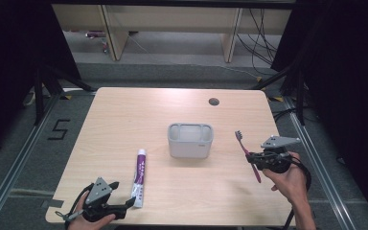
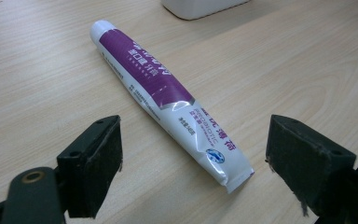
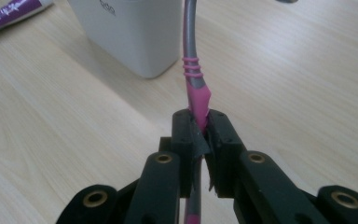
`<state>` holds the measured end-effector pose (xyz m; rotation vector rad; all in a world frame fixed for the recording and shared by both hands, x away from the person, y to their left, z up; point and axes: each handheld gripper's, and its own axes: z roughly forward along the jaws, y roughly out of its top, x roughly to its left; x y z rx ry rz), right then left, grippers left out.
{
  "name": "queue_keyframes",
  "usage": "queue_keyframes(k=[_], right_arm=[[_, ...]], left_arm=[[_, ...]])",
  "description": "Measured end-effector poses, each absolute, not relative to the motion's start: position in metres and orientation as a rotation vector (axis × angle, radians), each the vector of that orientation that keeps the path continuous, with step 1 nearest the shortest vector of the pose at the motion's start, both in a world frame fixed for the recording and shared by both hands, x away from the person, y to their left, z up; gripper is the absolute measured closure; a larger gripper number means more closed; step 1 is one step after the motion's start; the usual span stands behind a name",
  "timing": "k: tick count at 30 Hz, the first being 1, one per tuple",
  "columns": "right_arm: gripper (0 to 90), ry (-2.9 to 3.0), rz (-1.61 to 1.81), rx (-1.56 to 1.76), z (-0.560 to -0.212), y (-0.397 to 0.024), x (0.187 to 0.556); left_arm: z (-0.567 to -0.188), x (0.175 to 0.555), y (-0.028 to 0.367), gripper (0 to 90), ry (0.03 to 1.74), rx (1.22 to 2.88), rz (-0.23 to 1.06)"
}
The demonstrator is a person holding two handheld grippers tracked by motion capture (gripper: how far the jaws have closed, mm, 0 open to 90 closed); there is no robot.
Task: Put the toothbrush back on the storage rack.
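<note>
I grip the toothbrush (image 1: 247, 154) in my closed right gripper (image 1: 258, 159) right of the holder (image 1: 190, 140), ready to insert, while my left gripper (image 1: 130, 203), jaws wide and empty, straddles the toothpaste tube (image 2: 168, 98) for pickup.

A dark round hole (image 1: 213, 101) sits near the far edge of the wooden table (image 1: 124, 120).

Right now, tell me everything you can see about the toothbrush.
The toothbrush has a slim pink and grey handle with thin pink rings on the grey neck, looking like plastic. The right gripper is shut on its pink mid-handle, holding it above the table to the right of the white holder, bristled head away from the person, tail toward them.
</note>
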<state>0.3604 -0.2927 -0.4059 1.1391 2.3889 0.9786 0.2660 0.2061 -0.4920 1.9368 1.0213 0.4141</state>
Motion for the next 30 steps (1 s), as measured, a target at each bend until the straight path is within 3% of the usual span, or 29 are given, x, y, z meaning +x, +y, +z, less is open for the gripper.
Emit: queue_keyframes(k=[30], right_arm=[[82.5,2.191,1.404,1.118,-0.377,-0.26,0.398]], left_arm=[[-0.492,0.266,0.206,18.0,1.022,1.936,0.412]])
